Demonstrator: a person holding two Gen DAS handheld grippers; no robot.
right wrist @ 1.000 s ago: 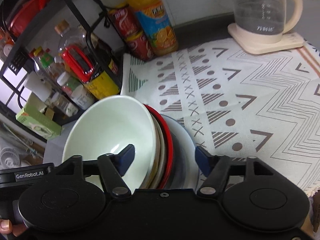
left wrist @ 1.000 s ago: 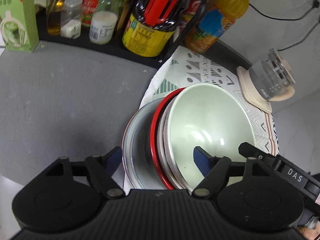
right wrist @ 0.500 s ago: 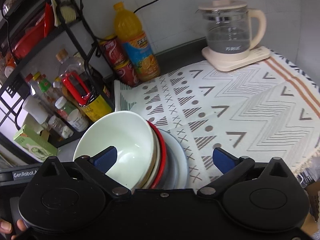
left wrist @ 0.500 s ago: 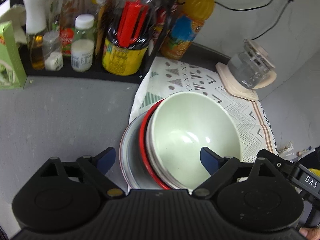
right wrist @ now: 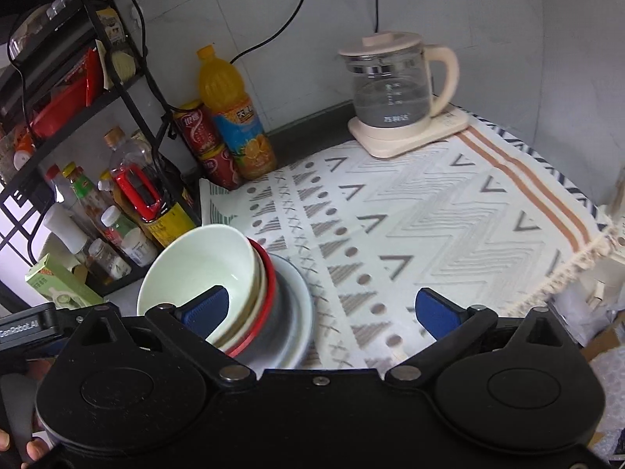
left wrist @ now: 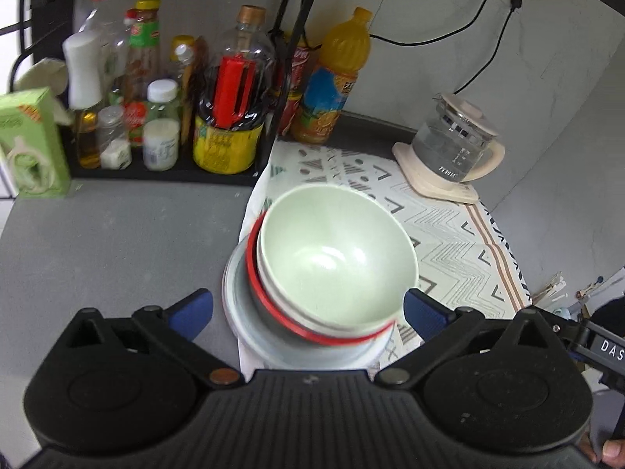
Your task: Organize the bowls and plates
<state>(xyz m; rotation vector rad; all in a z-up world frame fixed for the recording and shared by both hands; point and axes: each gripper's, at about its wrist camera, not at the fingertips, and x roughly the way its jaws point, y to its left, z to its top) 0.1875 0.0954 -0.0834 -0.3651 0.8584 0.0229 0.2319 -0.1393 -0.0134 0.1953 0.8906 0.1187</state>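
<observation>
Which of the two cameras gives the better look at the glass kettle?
The right wrist view: the glass kettle stands upright and whole, lid, handle and base all clear. The left wrist view shows it smaller, tilted by the lens, off near the right edge.

Soft, even light fills both views; edges curve with fisheye distortion, a window glares at far left, slight motion blur throughout.

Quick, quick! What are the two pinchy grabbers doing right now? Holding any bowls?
Left gripper: jaws opening wide, holding nothing; the stack's green bowl sits free.
Right gripper: wide open, holding nothing.
</observation>
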